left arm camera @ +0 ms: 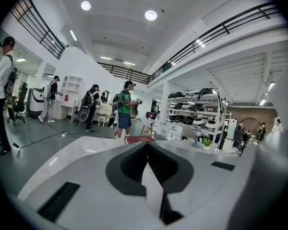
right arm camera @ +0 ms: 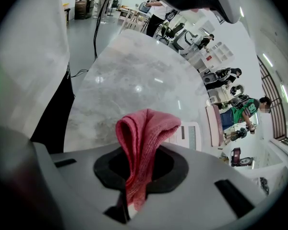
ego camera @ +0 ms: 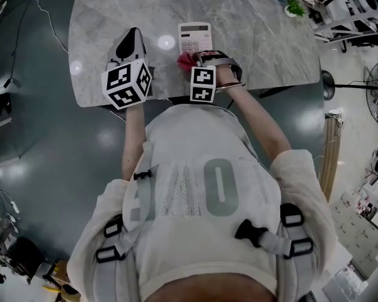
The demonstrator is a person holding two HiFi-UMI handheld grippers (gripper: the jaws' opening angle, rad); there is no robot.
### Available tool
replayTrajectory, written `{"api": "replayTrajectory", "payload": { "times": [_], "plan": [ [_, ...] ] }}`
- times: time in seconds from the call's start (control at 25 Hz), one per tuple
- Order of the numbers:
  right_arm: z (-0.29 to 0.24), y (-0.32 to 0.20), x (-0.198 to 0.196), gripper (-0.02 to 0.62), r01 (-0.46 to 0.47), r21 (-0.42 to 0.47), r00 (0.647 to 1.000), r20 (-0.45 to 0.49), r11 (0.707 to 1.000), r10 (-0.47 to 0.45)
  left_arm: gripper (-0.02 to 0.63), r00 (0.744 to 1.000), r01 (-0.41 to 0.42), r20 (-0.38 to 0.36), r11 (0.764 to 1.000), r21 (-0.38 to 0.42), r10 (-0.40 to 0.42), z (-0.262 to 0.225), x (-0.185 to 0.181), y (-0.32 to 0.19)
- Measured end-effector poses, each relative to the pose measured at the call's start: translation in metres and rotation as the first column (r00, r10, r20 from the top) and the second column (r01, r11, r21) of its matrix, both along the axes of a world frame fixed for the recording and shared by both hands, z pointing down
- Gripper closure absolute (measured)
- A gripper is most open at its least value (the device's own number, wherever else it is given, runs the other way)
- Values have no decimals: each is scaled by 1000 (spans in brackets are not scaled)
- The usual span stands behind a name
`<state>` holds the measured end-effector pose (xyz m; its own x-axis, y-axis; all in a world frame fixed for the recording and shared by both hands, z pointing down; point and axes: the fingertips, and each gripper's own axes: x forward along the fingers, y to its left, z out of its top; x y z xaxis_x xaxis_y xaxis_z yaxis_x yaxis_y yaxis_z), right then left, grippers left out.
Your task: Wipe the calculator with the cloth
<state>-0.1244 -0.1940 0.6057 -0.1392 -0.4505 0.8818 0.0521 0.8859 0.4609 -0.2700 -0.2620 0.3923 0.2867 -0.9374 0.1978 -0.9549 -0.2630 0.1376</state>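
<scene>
My right gripper (right arm camera: 132, 195) pinches the cloth (right arm camera: 145, 131), soft and limp; the calculator (ego camera: 194, 38) looks light, likely skids; left gripper (left arm camera: 149, 152) closed, empty.

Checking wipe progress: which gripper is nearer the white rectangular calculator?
Right. The right gripper, clamping the pink fabric cloth, is at the near edge of the calculator; the left gripper stands apart, leftward.

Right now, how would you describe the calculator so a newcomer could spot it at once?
Start at the grey marble table. On it, just beyond the red cloth, lies the calculator. It is the only flat white slab with rows of keys.
</scene>
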Motion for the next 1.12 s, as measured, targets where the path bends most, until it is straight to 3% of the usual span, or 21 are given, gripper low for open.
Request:
{"api": "replayTrajectory", "payload": {
  "times": [0.32,0.56,0.68,0.84,1.0,1.12],
  "plan": [
    [-67,-64,12,538,-100,159,993,81,982,88,586,999,-51,16,998,45,51,-19,18,-11],
    [-148,-100,28,538,-261,282,944,273,923,183,586,996,-84,45,992,94,80,-49,37,-14],
    [-189,-108,34,538,-367,325,884,412,872,219,586,995,-87,64,984,156,77,-72,40,-17],
    [-237,-101,41,538,-492,344,779,584,800,228,586,996,-76,59,966,249,63,-104,39,-13],
    [-267,-80,40,538,-572,311,657,727,759,197,586,998,-56,48,946,318,43,-126,33,-4],
    [-283,-66,44,538,-616,299,585,793,728,169,586,997,-53,76,937,344,28,-133,33,0]
  ]
}}
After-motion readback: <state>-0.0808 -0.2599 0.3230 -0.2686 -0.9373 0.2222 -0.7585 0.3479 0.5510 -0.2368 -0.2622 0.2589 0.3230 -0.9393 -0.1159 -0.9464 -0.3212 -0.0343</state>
